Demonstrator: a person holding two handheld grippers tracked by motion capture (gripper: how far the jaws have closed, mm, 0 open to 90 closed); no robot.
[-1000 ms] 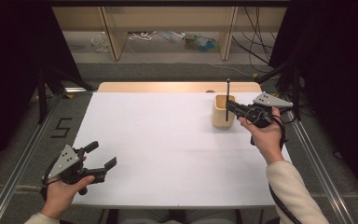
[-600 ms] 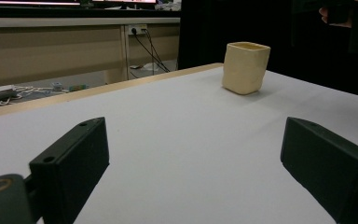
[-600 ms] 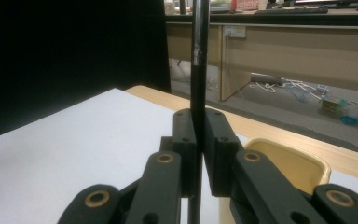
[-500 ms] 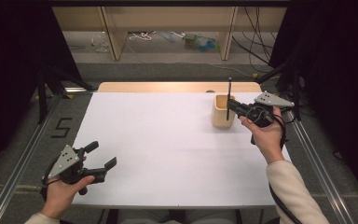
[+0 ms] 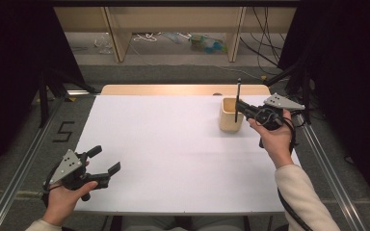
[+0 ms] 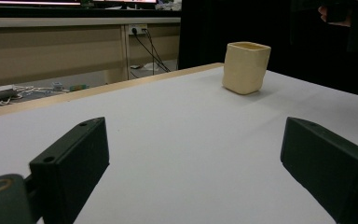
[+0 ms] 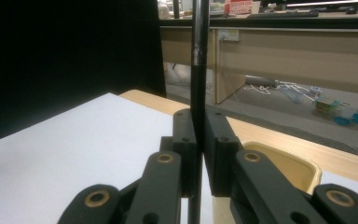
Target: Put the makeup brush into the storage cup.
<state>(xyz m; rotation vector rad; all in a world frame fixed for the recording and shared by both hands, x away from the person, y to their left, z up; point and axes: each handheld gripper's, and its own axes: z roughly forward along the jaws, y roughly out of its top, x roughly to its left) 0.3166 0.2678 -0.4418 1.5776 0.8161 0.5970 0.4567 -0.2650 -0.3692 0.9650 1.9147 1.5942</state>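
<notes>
Right gripper point(image 5: 241, 107): clenched on a thin black pen point(image 7: 198, 70), which is held upright between the 2 jaws.
Pen position: hung over the cream cup point(image 5: 231, 114), presumably for lowering in.
Left gripper point(image 5: 107, 166): released, nothing grasped, kept well apart from the cup.

— Where does the cup point(image 5: 231, 114) sit?
— On the counter point(image 5: 173, 144), toward its far right, well apart from the near edge.
— And the pen point(image 5: 237, 100)?
— Upright above the cup's right side, clamped in the right tool point(image 5: 241, 108), which hangs just right of the cup.
— The left tool point(image 5: 103, 163)?
— At the near left corner, over the counter's edge, jaws apart, far from the cup.
— Behind the counter?
— The floor, with cables point(image 5: 149, 37) lying on it.
</notes>
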